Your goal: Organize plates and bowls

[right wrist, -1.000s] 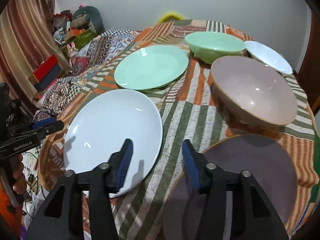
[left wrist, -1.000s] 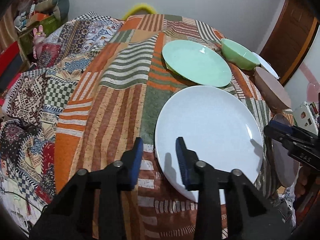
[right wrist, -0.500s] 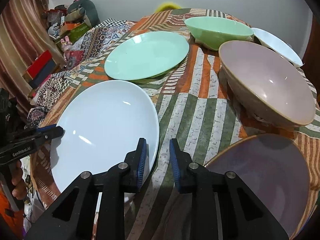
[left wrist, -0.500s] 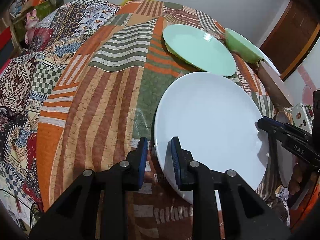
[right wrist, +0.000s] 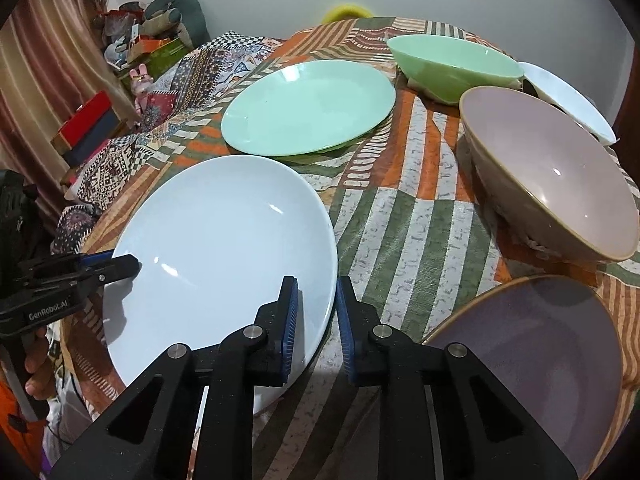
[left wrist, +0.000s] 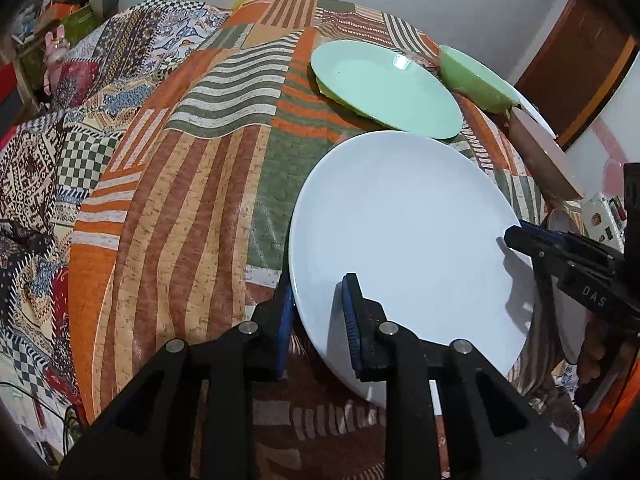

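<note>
Your bench, under its striped patchwork cloth, carries every dish, and I take the white plate as the landmark. Each plate and bowl you can see is bare inside, with nothing lying in it. The white plate lies at the near left of the bench. Beyond it, almost touching its far rim, is the green plate. Right of the white plate, at the near edge, sits the purple plate. Further right and back stands the pink bowl, behind that the green bowl, and past both the small white bowl.

Compared with half a second ago, the white plate's rim now runs in between the fingers of each tool, where before the fingers stood just short of it. One second ago both pairs of fingers were spread much wider.

Your left tool straddles the plate's left rim, one pad below the edge and one on the top face, closed down onto it. Your right tool takes the opposite rim: its left pad lies on the plate's face and its right pad stands just outside the edge, so it looks clamped on the plate too.
</note>
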{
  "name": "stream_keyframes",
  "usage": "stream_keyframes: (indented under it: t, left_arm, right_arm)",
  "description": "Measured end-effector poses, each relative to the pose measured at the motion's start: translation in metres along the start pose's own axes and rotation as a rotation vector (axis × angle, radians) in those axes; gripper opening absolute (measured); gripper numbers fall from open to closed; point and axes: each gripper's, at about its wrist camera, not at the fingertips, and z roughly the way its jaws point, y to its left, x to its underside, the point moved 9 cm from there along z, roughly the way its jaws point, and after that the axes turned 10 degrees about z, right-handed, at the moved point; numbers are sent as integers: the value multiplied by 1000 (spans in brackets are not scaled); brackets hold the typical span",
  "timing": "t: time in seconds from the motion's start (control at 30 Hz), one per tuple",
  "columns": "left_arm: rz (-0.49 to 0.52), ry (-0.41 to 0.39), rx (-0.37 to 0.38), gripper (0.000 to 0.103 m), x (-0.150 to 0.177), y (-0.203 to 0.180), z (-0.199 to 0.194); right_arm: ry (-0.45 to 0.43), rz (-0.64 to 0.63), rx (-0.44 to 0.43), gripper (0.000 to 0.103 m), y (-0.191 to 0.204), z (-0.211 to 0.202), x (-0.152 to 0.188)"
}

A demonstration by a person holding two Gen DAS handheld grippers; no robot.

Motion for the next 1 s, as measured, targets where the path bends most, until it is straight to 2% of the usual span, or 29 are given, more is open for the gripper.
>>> stream_keyframes:
  t: [0.27, 0.43, 1.0]
  left_arm:
    - [-8, 10, -15, 23, 7, -4, -10]
    - [-5, -16, -15, 23, 4, -11, -25]
    - [65, -105, -1, 23, -14, -67, -77]
  right_arm:
    - [9, 40, -36, 20, 2, -6, 1]
    - [4, 53, -34, 20, 2, -15, 4]
    - [-120, 100, -41, 20, -11, -77, 2]
